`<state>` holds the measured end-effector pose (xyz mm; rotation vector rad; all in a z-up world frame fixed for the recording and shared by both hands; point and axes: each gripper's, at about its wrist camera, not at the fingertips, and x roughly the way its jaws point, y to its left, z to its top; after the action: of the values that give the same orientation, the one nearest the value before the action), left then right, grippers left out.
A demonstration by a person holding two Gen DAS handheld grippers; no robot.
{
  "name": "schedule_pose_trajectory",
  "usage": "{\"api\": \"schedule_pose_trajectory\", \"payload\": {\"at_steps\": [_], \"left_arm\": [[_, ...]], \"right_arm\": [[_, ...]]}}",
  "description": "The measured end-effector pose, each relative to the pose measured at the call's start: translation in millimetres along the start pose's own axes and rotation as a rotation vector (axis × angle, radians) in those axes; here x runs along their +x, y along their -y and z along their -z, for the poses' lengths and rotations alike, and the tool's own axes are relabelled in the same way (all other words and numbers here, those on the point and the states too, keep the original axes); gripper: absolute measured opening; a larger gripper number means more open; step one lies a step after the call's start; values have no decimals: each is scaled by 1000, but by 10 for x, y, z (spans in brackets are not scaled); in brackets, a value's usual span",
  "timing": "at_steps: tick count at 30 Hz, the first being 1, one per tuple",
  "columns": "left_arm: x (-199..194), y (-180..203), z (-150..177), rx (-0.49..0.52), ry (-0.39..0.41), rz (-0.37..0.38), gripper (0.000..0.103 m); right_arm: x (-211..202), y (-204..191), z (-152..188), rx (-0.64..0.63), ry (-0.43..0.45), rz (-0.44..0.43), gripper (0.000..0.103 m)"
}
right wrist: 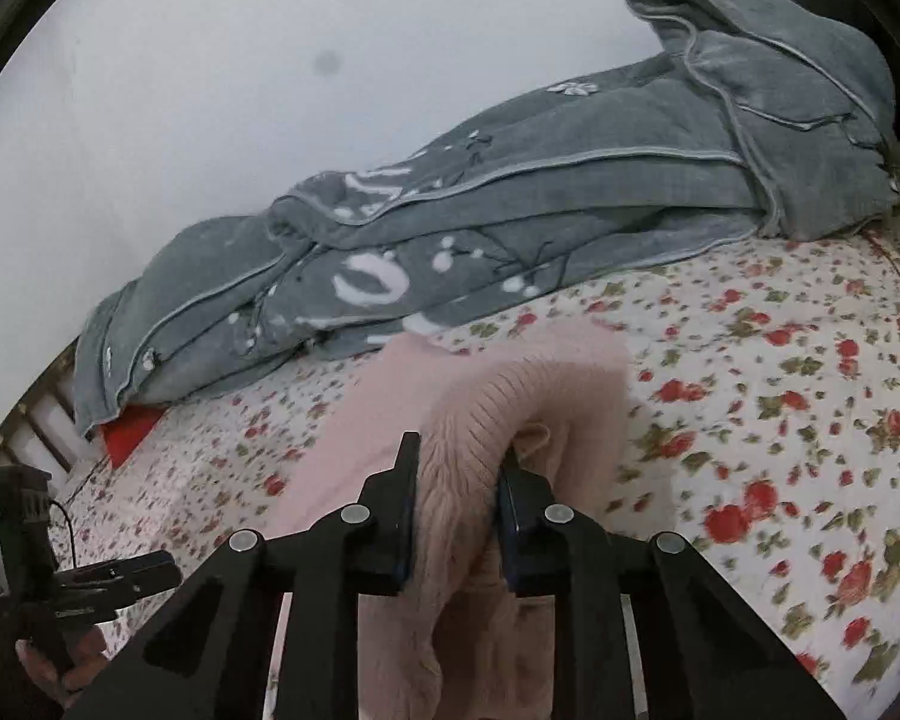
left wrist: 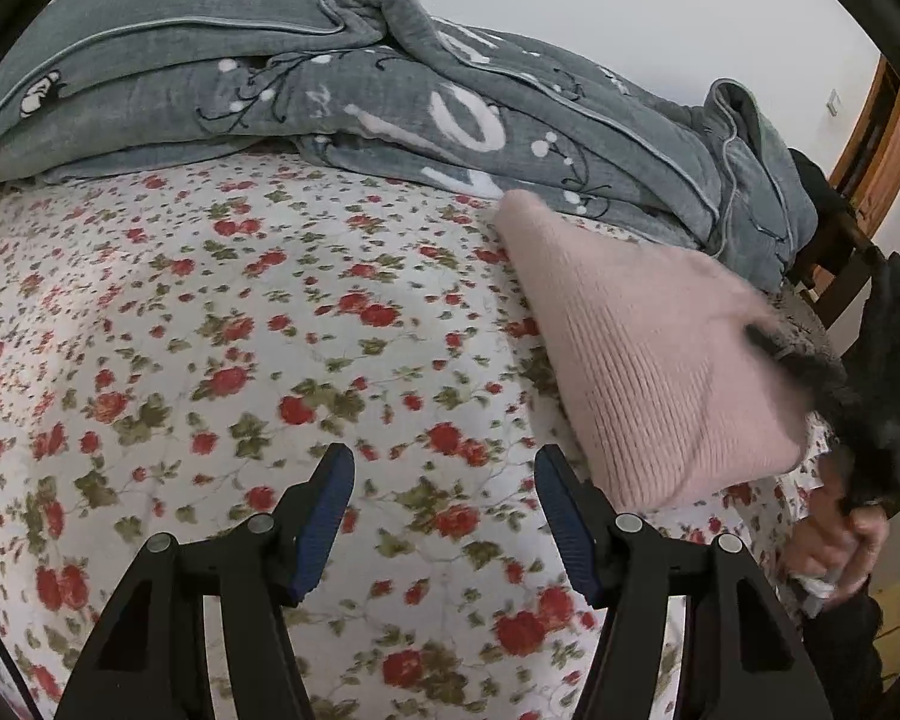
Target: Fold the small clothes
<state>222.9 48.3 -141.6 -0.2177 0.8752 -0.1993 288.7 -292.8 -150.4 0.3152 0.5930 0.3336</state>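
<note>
I am clamping my right gripper (right wrist: 457, 480) on a bunched fold of the soft pink ribbed knit garment (right wrist: 480, 420); in the right wrist view, the cloth is bulging up between the two black fingers at lower centre and draping away toward the middle of the frame. In the left wrist view, the same garment is hanging as a taut, blurred pink wedge at the right, above the white bedsheet printed with red flowers (left wrist: 240, 330). My left gripper (left wrist: 444, 516) is hovering at the bottom centre with its jaws apart and nothing between them. I am judging the knit light, limp and stretchy, so I should be taking it by a hem or corner. The crumpled grey blanket (left wrist: 330, 90) is lying along the top.
</note>
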Motion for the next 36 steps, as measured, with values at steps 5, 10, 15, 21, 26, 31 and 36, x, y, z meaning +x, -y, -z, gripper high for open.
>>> {"api": "schedule_pose_trajectory", "payload": {"at_steps": [5,10,15,21,26,31,36], "left_arm": [[59,185,-10,35,-7,30,60],[80,254,6,37,-10,42,60],[67,256,4,3,-20,60,60],[-62,247,46,28,7,50,61],[35,302,14,4,-17,98,61],[151,425,-80,12,-23,139,61],[347,542,-296,7,-44,164,61]], "right_arm": [[235,182,85,35,-145,40,43],[-274,69,88,-18,-41,75,47],[-261,-43,238,19,-50,22,39],[-418,12,228,24,47,5,4],[-104,159,456,10,-100,141,5],[-380,21,315,-5,-39,104,20],[-330,-125,86,-28,-46,79,55]]}}
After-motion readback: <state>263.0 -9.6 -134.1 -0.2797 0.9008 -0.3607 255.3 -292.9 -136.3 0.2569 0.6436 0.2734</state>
